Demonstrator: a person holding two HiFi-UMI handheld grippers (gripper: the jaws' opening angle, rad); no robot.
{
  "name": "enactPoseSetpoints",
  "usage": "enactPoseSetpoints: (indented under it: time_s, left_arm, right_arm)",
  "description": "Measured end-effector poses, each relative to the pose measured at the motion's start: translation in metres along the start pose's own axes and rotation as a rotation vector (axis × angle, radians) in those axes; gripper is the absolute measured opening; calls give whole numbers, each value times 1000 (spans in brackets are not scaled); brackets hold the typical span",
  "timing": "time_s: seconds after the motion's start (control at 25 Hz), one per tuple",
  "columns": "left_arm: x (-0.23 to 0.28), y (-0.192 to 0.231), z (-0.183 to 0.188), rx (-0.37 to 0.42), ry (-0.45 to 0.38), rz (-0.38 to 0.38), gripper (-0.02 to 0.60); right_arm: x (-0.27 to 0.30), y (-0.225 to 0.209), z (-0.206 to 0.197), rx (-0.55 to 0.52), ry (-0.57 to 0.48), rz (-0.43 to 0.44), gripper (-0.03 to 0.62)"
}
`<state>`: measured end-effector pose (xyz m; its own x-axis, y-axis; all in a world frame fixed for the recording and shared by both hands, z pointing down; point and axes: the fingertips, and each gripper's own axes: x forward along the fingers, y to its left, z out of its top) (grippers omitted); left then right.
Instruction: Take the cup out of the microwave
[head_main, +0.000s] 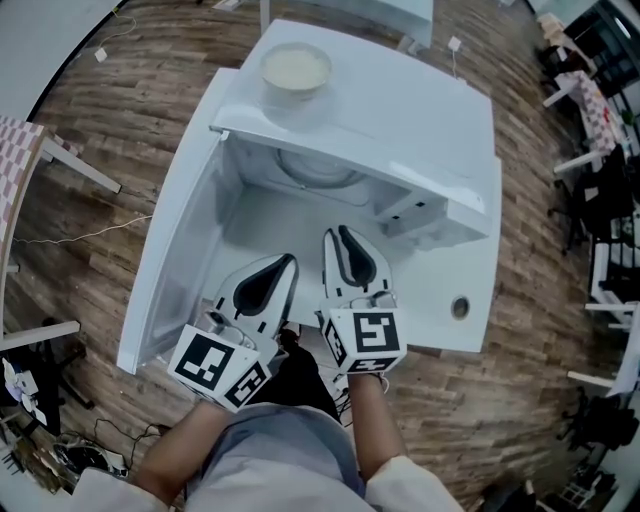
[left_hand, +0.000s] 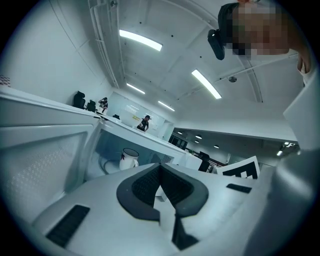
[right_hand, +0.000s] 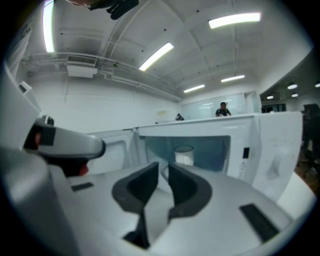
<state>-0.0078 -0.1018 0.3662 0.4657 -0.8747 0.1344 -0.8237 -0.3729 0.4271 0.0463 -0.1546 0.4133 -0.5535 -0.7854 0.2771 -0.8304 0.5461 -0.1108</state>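
Observer: Where is the cup (right_hand: 184, 155)?

Reviewer: It stands upright on the turntable (head_main: 315, 170), deep inside the microwave (head_main: 400, 110). The door (head_main: 170, 260) is swung wide. Both grippers sit at the opening, well short of the cup.

Observer: And the jaws?

Reviewer: The left gripper (left_hand: 160, 166) has its jaws together, with nothing in them. The right gripper (right_hand: 164, 165) shows a narrow gap, also empty, and that gap looks too slim for the cup's body.

Observer: So what could go wrong?

Reviewer: If the person reaches in without spreading those jaws wider, the tips would likely shove the cup backward or tip it instead of straddling it. The cavity is also low, so lifting early could knock the rim against the roof. A bump on the housing might jolt the bowl (head_main: 296, 68) resting on top.
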Motion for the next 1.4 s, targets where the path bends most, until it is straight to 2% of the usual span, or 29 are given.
enactPoseSetpoints:
  time_s: [0.36,0.6,1.08,1.4]
  left_arm:
    - [4,6,1,-26,-1,-1,14]
    - [3,12,1,25,13,12,15]
    - [9,30,1,-16,30,27,14]
    - [13,41,0,-36,46,25,14]
  right_arm:
    - [27,-21,-4,-13,-17,-78,84]
    - [50,-28,-16,8,-9,-90,101]
    - [94,-50,-29,5,30,-112,153]
    - [117,-60,-34,6,45,-141,163]
